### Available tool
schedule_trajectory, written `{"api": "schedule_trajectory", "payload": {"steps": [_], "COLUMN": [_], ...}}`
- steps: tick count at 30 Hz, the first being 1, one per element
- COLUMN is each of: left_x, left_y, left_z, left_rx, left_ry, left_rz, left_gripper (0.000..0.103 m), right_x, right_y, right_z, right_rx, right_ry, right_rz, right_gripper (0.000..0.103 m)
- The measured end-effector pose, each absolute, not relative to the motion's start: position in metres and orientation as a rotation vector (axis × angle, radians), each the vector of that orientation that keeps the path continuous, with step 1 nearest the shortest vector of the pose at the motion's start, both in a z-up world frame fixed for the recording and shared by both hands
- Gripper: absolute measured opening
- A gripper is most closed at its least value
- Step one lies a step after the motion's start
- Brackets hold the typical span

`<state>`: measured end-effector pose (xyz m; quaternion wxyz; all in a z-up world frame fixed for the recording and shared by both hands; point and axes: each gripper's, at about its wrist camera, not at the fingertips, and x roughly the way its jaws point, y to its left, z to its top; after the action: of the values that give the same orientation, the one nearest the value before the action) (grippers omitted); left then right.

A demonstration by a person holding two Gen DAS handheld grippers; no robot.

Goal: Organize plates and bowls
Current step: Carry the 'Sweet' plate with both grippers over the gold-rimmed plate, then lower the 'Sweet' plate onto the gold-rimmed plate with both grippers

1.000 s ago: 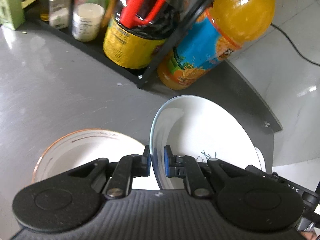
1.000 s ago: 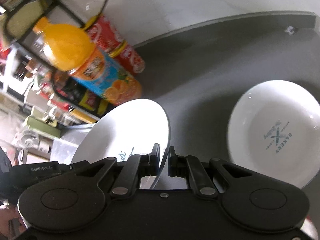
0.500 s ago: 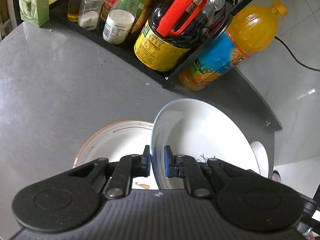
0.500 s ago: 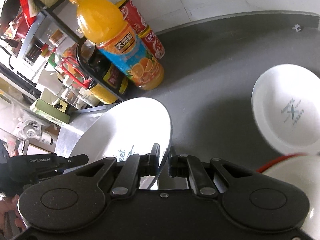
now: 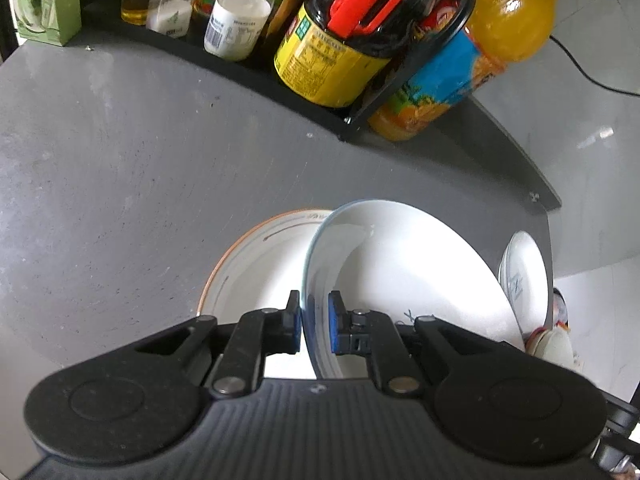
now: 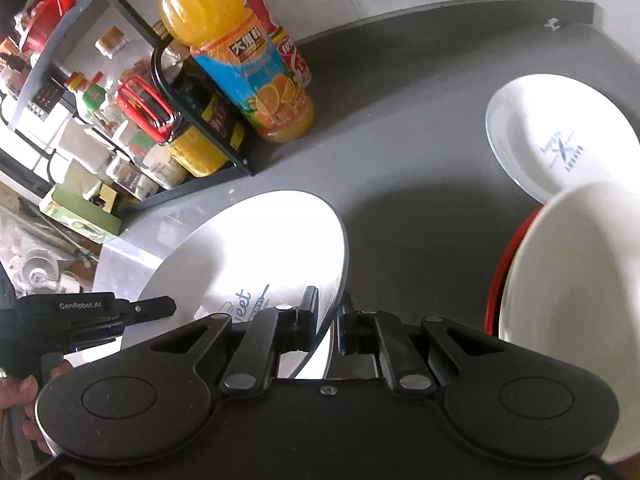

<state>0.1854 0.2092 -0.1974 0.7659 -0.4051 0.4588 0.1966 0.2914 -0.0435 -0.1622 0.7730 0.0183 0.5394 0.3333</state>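
Both grippers clamp the same white plate [image 5: 408, 280]: the left gripper [image 5: 314, 326] fingers pinch its rim at 6 o'clock, and the right gripper [image 6: 328, 320] fingers pinch the opposite rim. The plate is tilted above an orange-rimmed plate [image 5: 256, 264] on the grey table [image 5: 120, 168]. A white bowl [image 6: 560, 140] lies at 2 o'clock in the right wrist view.

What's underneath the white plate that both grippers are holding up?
Under the held white plate lies an orange-rimmed plate on the grey counter. Its right part is covered by the held plate, its near part by the left gripper.
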Motion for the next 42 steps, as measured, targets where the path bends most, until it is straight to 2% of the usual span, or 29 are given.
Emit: {"api": "schedule_trajectory", "payload": {"steps": [18, 42], "left_x": [0.168, 0.175], "left_y": [0.222, 0.213], "left_z": [-0.227, -0.238], "left_rx": [-0.844, -0.689], "left_ry": [1.061, 1.079], "left_rz": [0.376, 0.353], "left_gripper": [0.012, 0.016], "right_x": [0.249, 0.236], "right_y": [-0.033, -0.022], "right_z": [-0.180, -0.199], "right_rx": [-0.008, -0.073], "right_ry": [1.171, 1.163], "right_rz": [0.641, 0.568], "right_gripper": [0.010, 0.013]}}
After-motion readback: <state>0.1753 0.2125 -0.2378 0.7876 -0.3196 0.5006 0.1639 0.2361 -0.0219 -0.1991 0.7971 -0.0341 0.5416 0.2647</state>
